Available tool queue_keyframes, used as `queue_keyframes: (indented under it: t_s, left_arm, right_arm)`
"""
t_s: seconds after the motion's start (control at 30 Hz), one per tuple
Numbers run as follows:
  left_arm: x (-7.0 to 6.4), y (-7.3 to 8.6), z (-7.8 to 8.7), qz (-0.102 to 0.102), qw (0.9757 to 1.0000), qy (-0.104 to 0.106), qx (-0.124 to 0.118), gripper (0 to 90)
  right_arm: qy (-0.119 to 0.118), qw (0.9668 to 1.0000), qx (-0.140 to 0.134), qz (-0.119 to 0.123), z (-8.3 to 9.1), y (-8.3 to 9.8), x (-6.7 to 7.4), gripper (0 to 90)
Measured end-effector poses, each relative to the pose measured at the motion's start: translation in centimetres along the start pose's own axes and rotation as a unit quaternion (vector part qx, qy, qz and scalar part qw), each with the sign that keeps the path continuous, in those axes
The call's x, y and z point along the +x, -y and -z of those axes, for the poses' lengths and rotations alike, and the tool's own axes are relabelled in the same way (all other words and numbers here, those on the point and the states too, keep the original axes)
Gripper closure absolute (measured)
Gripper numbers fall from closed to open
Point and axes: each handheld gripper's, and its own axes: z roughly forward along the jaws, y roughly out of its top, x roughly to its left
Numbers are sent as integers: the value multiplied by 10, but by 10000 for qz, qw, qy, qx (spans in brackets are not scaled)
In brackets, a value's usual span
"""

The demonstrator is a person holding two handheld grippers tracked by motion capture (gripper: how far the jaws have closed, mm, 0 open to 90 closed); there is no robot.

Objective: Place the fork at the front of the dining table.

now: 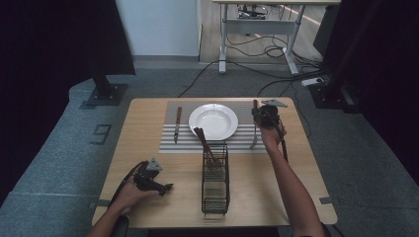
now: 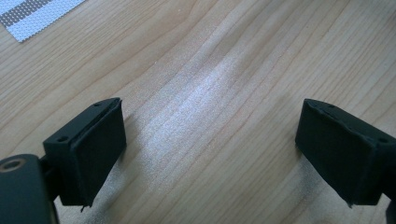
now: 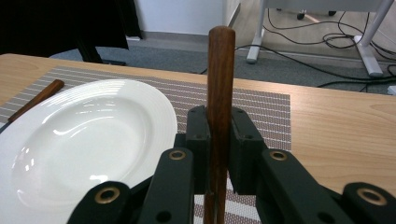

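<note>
A knife [image 1: 177,125] is already laid left of the plate [image 1: 213,121], a fork [image 3: 220,93] is pinched by the right hand-held gripper [image 3: 219,135] at its right, utensils are left in the basket [image 1: 215,180], and the left hand-held gripper [image 2: 210,144] is spread over the bench [image 2: 233,56].

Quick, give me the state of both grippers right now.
Left gripper: open, nothing between its fingers, over bare table.
Right gripper: closed on the wooden utensil handle, beside the white plate.

Wooden handle [image 3: 220,93] lower end cut off
</note>
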Motion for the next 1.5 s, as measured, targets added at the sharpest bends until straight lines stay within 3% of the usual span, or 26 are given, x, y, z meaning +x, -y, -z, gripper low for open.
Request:
queue_keyframes:
  t_s: [0.17, 0.73, 1.07, 1.33, 1.5]
  left_arm:
    - [0, 0, 0, 0, 10000, 1, -2, 85]
    - [1, 0, 0, -8, 10000, 5, -10, 85]
    - [1, -1, -1, -1, 10000, 2, -7, 85]
    - [1, -1, -1, 2, 10000, 2, -8, 85]
    - [1, -1, -1, 15, 10000, -3, -22, 85]
  right_arm:
    - [39, 10000, 45, 1, -12, 0, 1, 801]
    - [129, 9989, 281, -359, -44, 6, -13, 794]
    - [115, 9989, 312, -330, -47, 8, -14, 792]
    - [198, 9978, 374, -502, -58, 15, -23, 783]
    - [172, 9961, 555, -659, -66, 23, -30, 773]
